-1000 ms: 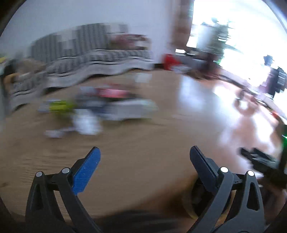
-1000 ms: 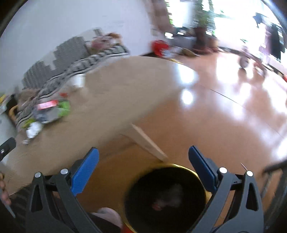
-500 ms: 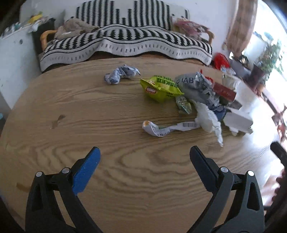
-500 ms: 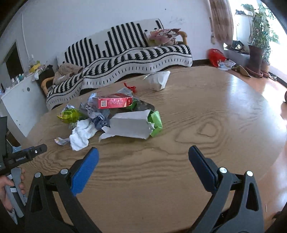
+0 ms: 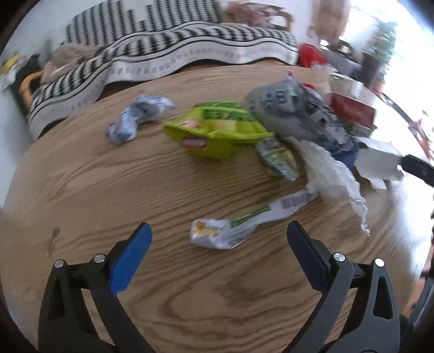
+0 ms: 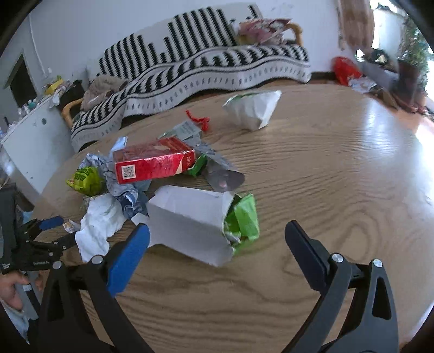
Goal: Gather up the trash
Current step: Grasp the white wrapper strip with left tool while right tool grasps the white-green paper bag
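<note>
Blue fingers (image 5: 130, 258) splayed above table (image 5: 81, 190)

A living room seen across a round wooden table

The table (image 6: 325, 168) is set before a sofa (image 6: 217, 62) draped in a black-and-white striped throw, backed by a plain white wall (image 6: 108, 24). A white cabinet (image 6: 35, 135) is seen at left; potted plants (image 6: 412, 54) and a glossy wooden floor are lit brightly from the right.
</note>
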The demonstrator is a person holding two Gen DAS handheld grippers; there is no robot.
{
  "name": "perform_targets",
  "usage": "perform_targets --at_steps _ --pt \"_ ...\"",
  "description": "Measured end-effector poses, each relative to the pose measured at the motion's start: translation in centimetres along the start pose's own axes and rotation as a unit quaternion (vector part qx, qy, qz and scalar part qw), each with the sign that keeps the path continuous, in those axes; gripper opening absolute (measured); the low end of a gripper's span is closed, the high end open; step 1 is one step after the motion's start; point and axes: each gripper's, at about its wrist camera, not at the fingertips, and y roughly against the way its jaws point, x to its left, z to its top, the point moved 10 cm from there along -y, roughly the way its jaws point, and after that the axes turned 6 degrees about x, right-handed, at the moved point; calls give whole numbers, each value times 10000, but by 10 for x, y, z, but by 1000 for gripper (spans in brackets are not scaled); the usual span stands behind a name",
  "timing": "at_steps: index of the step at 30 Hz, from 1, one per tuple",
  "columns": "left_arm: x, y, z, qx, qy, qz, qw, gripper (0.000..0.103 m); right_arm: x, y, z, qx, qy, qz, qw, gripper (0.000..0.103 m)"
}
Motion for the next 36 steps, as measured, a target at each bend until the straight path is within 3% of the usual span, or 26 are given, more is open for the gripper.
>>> perform_targets --at_steps 7,11,13,14,16,17,18,22,26,29,36 --pt "-7 -5 19 -34 -866 218 9960 97 8 -12 14 155 696 217 9972 97" --pt "-17 -16 19 82 -999 5 9950 96 11 -25 17 384 807 498 9947 97" --pt "-23 -16 16 49 -916 -248 9955 90 12 -31 14 474 750 726 9934 95" --pt "-25 -15 16 42 -815 -463 9956 82 12 -32 13 476 725 753 9934 83" --pt "-28 -12 20 -40 -827 -422 9957 61 10 -30 11 408 687 663 9946 66" --pt "-31 -10 20 -69 -856 -409 9955 37 10 -29 10 423 673 674 9946 60" --pt "-33 -8 19 -51 -870 -374 9955 22 11 -26 8 440 623 742 9943 58" --pt "-36 -3 12 0 -612 -532 9967 14 14 -15 -1 367 630 711 9948 45" --pt "-25 6 6 -84 -114 -517 9986 13 18 1 -7 196 514 753 9956 33" --pt "-16 15 3 -84 180 -564 9982 13 20 14 -7 38 458 704 9965 29" --pt "-4 49 0 -308 336 -471 9978 13 22 64 7 -545 396 532 9963 25"
